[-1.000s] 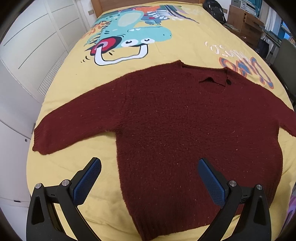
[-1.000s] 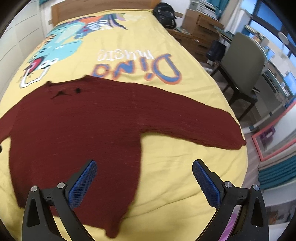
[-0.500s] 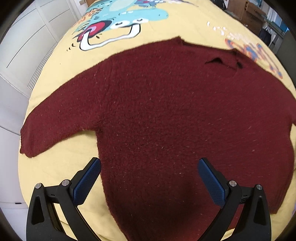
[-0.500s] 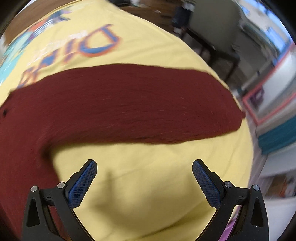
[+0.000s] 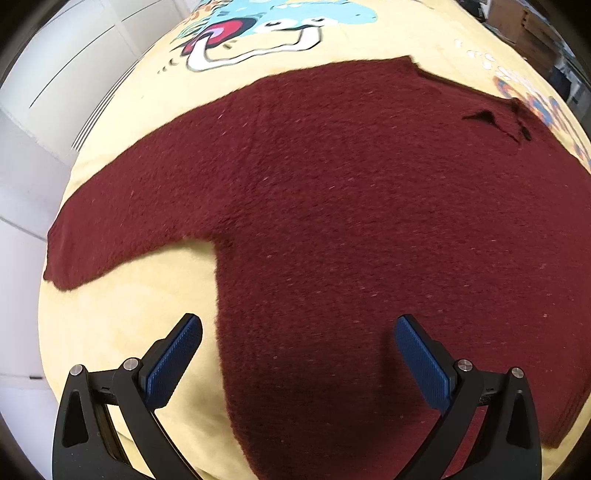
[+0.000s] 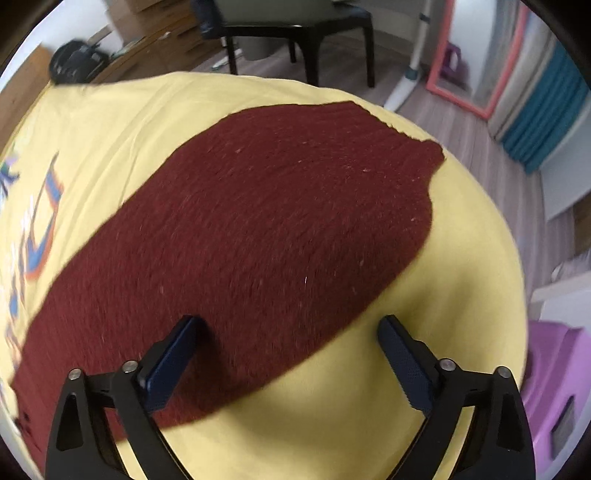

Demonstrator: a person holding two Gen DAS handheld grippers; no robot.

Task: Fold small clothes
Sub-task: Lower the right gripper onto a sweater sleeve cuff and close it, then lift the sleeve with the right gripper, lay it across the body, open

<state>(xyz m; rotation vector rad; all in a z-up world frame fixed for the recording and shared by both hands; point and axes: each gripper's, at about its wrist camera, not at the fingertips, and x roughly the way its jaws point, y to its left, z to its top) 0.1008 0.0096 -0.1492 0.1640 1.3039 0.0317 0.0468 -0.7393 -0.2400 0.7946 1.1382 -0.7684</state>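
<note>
A dark red knitted sweater [image 5: 351,206] lies flat on a yellow bedspread [image 5: 122,325], neck away from me. My left gripper [image 5: 297,332] is open, low over the sweater's left body edge, below the armpit; its left sleeve [image 5: 122,221] stretches out to the left. In the right wrist view the sweater's right sleeve [image 6: 277,229] fills the middle, cuff toward the bed's far corner. My right gripper [image 6: 288,332] is open, close over the sleeve's near edge, empty.
The bedspread has a cartoon dinosaur print [image 5: 266,29] near the head. White wardrobe doors [image 5: 44,92] stand left of the bed. Right of the bed are a dark chair [image 6: 295,33], a pink-framed mirror [image 6: 465,74] and a purple box [image 6: 557,373].
Both grippers have dropped closer to the sweater. The right gripper has swung right, from the body to over the right sleeve. Both stayed open.
</note>
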